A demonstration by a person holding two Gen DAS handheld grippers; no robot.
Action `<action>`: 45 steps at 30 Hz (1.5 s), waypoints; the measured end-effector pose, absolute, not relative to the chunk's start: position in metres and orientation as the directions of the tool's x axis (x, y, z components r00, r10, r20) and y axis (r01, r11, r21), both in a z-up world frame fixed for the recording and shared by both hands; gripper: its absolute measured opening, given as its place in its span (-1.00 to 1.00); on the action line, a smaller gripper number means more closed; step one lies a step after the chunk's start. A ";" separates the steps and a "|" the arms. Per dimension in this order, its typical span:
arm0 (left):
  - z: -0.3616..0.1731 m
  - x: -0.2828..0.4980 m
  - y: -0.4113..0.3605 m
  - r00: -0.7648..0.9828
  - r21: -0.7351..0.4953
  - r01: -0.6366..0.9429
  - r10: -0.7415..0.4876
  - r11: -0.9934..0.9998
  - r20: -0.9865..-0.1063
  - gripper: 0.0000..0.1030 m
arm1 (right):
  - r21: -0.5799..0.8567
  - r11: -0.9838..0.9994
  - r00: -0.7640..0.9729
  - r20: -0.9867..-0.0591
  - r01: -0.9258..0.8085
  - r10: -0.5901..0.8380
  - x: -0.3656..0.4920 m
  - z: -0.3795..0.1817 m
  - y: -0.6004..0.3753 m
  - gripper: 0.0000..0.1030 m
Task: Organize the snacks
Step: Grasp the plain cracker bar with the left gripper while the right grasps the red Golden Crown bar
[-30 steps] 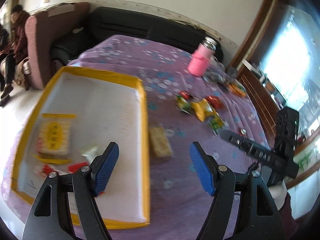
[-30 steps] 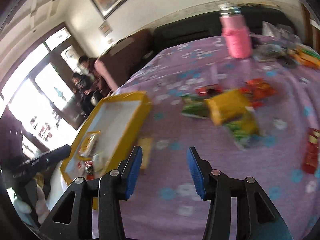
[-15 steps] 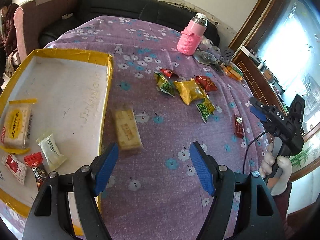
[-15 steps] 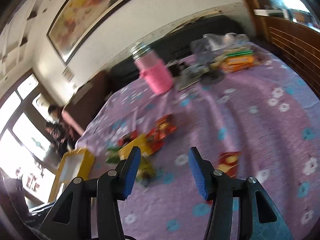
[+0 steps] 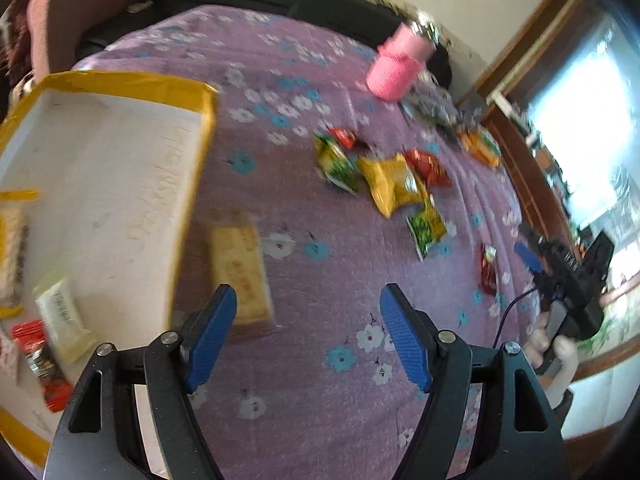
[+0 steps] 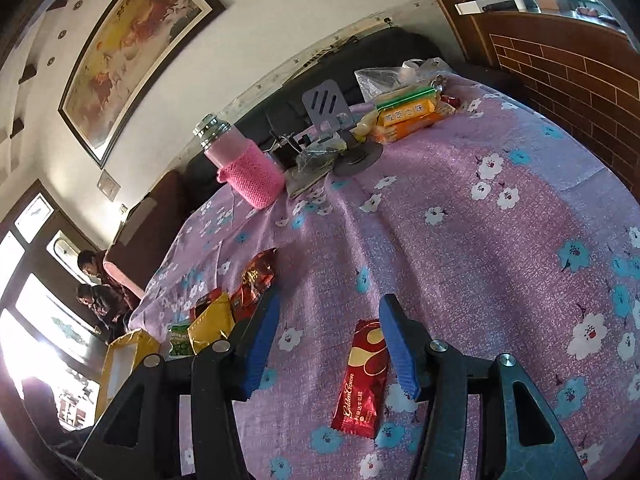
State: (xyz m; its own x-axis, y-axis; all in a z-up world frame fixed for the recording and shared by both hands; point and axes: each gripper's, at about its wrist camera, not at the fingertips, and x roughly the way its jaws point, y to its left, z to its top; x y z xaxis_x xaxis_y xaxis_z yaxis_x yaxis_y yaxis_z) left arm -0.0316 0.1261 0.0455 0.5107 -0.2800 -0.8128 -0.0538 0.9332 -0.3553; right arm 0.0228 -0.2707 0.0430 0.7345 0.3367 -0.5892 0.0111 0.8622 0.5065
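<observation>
The left gripper (image 5: 308, 336) hangs above the purple floral tablecloth (image 5: 304, 380) with its blue-padded jaws spread wide and nothing between them. Just ahead of its left finger lies a tan biscuit packet (image 5: 239, 274), blurred, its print unreadable, right beside the outer wall of the yellow-edged box (image 5: 196, 152). Inside the box lie a pale cream sachet (image 5: 64, 320) with illegible lettering, a small red wrapper (image 5: 38, 356) and, at the frame edge, a yellow-trimmed cracker pack (image 5: 12, 248). Farther out on the cloth sits a cluster of loose snacks: a yellow bag (image 5: 392, 184), a green packet (image 5: 338, 164), a red packet (image 5: 428, 166) and a green-and-yellow sachet (image 5: 426, 230). The right gripper (image 6: 328, 344) is likewise wide open and empty, low over a red wrapper printed "GoldenCrown" (image 6: 362, 380) that lies flat between its fingers, closer to the right one, not gripped. Beyond stand a bottle in a pink knitted sleeve (image 6: 244, 164), a grey phone stand (image 6: 336, 120) and an orange biscuit pack with Chinese characters (image 6: 408, 118). A framed painting (image 6: 132, 48) hangs on the wall.
</observation>
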 end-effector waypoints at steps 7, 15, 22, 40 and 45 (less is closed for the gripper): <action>0.021 -0.017 0.104 0.488 -0.075 -0.066 -0.034 0.995 -0.872 0.44 | 0.507 0.862 0.722 -0.600 0.008 0.346 0.024 0.038 -0.268 0.10; 0.024 -0.025 0.083 0.479 -0.167 0.137 -0.213 0.976 -0.851 0.59 | 0.486 0.873 0.697 -0.616 -0.029 0.366 0.025 0.035 -0.254 0.11; 0.028 -0.029 0.120 0.506 -0.160 -0.025 -0.125 0.987 -0.853 0.59 | 0.500 0.866 0.699 -0.614 -0.017 0.367 0.024 0.033 -0.258 0.11; 0.031 -0.027 0.082 0.528 -0.135 0.111 -0.173 0.985 -0.831 0.60 | 0.520 0.854 0.700 -0.605 -0.013 0.379 0.022 0.034 -0.260 0.19; 0.024 -0.016 0.085 0.518 -0.096 0.089 -0.129 0.991 -0.846 0.60 | 0.526 0.851 0.693 -0.607 -0.019 0.390 0.024 0.034 -0.261 0.19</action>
